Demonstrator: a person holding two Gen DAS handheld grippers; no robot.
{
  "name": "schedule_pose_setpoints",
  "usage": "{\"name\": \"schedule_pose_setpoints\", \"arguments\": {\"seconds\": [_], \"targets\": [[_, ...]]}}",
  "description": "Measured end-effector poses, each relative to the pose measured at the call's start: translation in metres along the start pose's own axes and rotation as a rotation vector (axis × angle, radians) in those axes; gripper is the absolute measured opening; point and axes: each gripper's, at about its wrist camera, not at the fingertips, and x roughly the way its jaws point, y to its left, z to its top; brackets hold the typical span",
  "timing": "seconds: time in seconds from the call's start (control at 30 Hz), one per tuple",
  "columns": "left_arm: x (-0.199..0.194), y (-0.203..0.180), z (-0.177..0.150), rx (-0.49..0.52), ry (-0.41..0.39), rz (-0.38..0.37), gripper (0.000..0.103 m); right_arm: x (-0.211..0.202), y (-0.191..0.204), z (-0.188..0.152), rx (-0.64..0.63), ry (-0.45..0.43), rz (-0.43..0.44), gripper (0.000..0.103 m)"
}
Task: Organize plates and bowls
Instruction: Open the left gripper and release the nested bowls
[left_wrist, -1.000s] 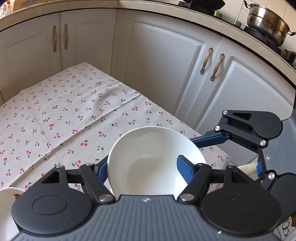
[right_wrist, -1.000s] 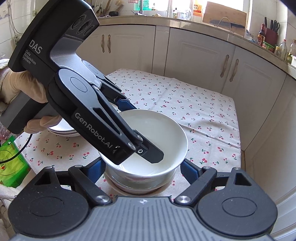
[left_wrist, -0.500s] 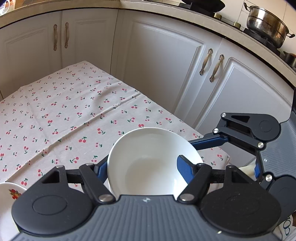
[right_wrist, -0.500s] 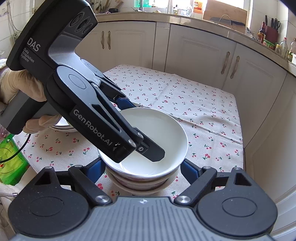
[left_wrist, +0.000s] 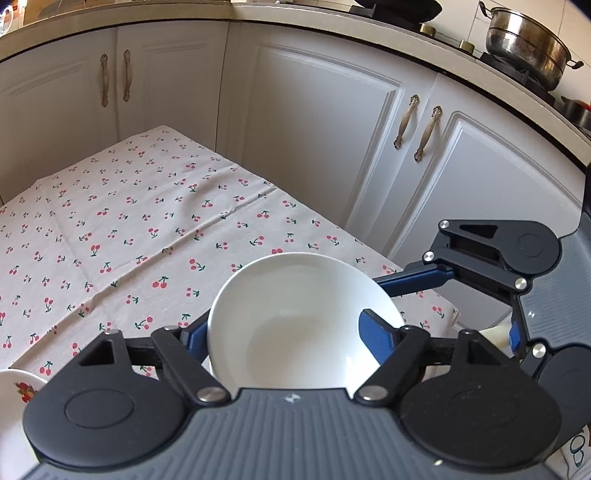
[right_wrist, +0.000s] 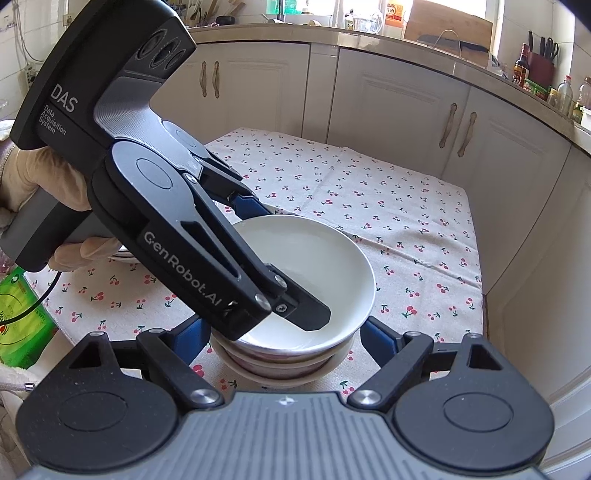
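Right wrist view: glossy white round bowl (right_wrist: 314, 273) tops your nested stack on cherry-print cloth (right_wrist: 369, 192). Your left gripper (right_wrist: 280, 258) just opening, fingers straddling rim. Right gripper (right_wrist: 286, 338) released, flanking stack.

Left gripper (left_wrist: 295, 328) fingers just opening — right gripper (right_wrist: 284, 336) spread, both angled down.

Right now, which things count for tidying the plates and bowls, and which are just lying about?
Job: white bowl on top of the stacked bowls; plates behind the left gripper; patterned dish.
Lying about: steel pot; green packet; bottles.
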Motion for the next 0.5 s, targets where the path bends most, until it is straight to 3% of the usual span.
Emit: {"name": "schedule_pose_setpoints", "arguments": {"seconds": [0.1, 0.2, 0.5], "targets": [[0.0, 0.001, 0.0, 0.0, 0.0, 0.004, 0.086, 0.003, 0.0, 0.0, 0.0, 0.008, 0.004, 0.092], [-0.004, 0.001, 0.0, 0.009, -0.017, 0.005, 0.087, -0.003, 0.002, 0.0, -0.017, -0.03, -0.011, 0.103], [-0.017, -0.002, -0.001, 0.008, -0.057, 0.003, 0.091, -0.008, 0.003, -0.003, -0.006, -0.04, 0.008, 0.103]]}}
